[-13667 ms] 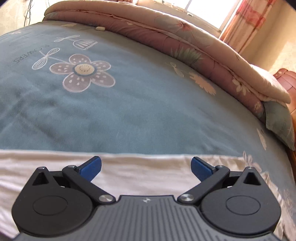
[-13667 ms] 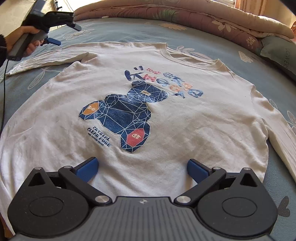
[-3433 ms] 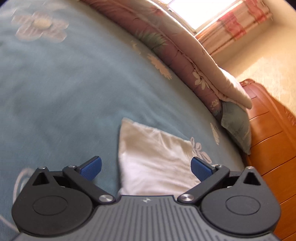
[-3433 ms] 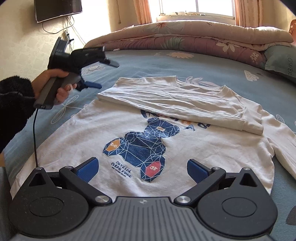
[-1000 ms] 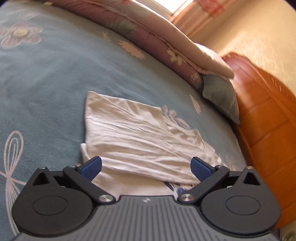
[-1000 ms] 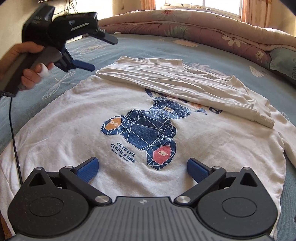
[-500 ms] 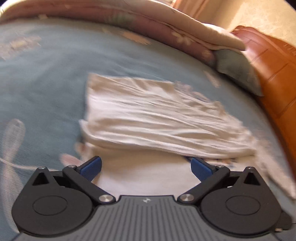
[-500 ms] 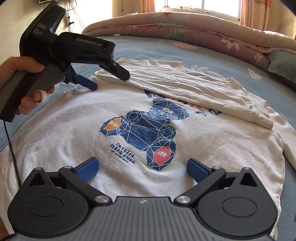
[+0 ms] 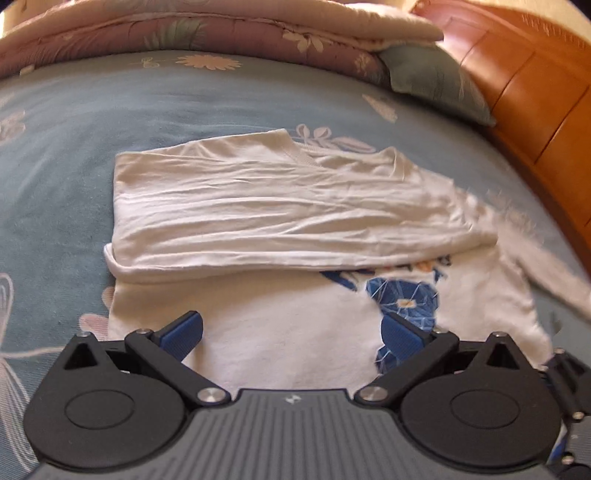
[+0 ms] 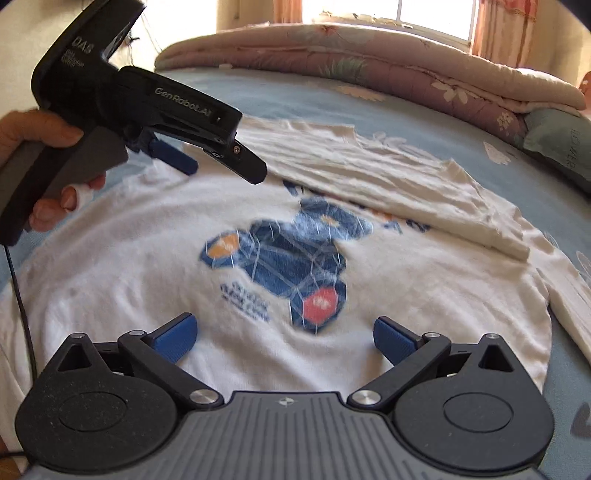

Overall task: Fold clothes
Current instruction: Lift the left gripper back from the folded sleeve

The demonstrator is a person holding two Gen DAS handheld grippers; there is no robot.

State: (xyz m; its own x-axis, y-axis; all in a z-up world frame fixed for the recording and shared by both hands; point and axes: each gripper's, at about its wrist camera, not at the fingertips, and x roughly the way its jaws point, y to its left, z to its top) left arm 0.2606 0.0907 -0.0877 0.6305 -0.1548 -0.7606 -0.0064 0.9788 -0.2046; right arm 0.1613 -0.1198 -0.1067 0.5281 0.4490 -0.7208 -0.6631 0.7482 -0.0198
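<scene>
Left gripper (image 9: 291,334): blue-padded jaws spread wide, nothing between them, hovering above the white sweatshirt (image 9: 288,332) near its printed chest; seen from the right wrist view, this same tool (image 10: 225,166) is a black pistol-grip unit lettered "GenRobot.AI", held in a person's hand (image 10: 48,166), with a thin black cable (image 10: 18,295) hanging from the grip. Right gripper (image 10: 284,332): jaws likewise spread, grasping nothing, poised over the lower front of the sweatshirt (image 10: 147,258). Sweatshirt: long-sleeved, lying face up and flat on the bed; one sleeve (image 10: 388,177) folded across the chest so that it covers the top of the printed lettering, its cuff end toward the far shoulder; the other sleeve (image 10: 569,306) lies extended out to the right side in the right wrist view. Print: a blue geometric bear (image 10: 295,254) with an orange and a red hexagon, small text below it, blurred by motion. Bedsheet (image 9: 184,103): blue-grey with pale flower motifs, under the garment on all sides. Quilt (image 10: 369,66): pink floral, folded in a long roll along the far edge of the bed. Pillow (image 9: 436,81): grey-green, beside the end of the quilt. Headboard (image 9: 528,92): orange-brown panelled wood, past the pillow. Window (image 10: 424,11) with pink curtain (image 10: 498,26): behind the quilt, brightly lit.
</scene>
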